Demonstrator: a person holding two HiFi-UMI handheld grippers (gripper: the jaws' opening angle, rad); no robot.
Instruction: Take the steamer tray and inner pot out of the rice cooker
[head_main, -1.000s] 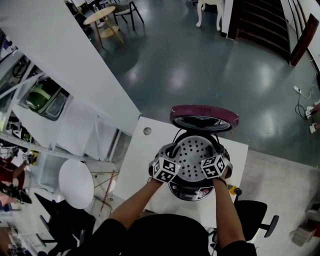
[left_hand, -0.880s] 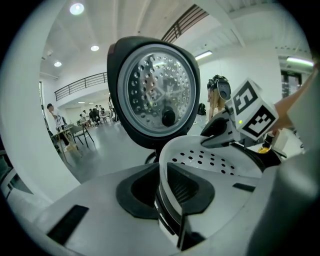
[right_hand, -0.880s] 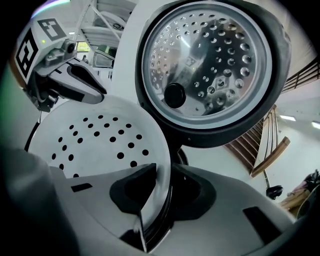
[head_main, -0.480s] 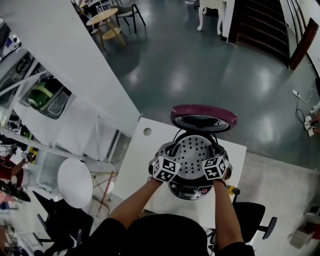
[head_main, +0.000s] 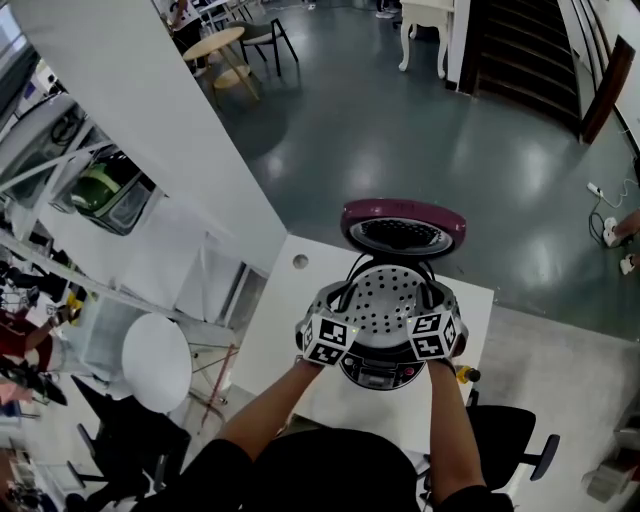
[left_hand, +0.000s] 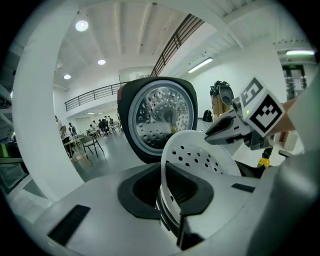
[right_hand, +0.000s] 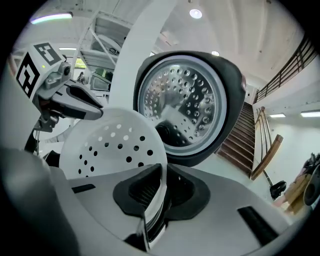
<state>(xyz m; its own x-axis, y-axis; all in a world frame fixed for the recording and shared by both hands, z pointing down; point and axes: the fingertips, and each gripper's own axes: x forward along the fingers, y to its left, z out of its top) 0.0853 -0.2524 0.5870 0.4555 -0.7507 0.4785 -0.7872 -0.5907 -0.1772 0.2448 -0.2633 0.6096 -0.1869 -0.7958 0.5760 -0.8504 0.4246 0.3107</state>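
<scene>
Left gripper (left_hand: 169, 197) and right gripper (right_hand: 159, 197), jaws just closed further, each pinch an opposite rim of the white perforated plastic steamer tray (head_main: 385, 300) over the open silver rice cooker (head_main: 378, 372). Advice: raise both together, tray level, clear of the raised maroon lid (head_main: 403, 225).

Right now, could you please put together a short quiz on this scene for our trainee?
1. True or false: the lid of the cooker stands open.
2. What is the left gripper shut on? A. the rim of the tray. B. the lid. C. the cooker's body.
3. In a few words: what else grips the tray?

Key:
1. True.
2. A.
3. The right gripper, on the opposite rim.
Both grippers' jaws have just been closing, with the rim between them.
</scene>
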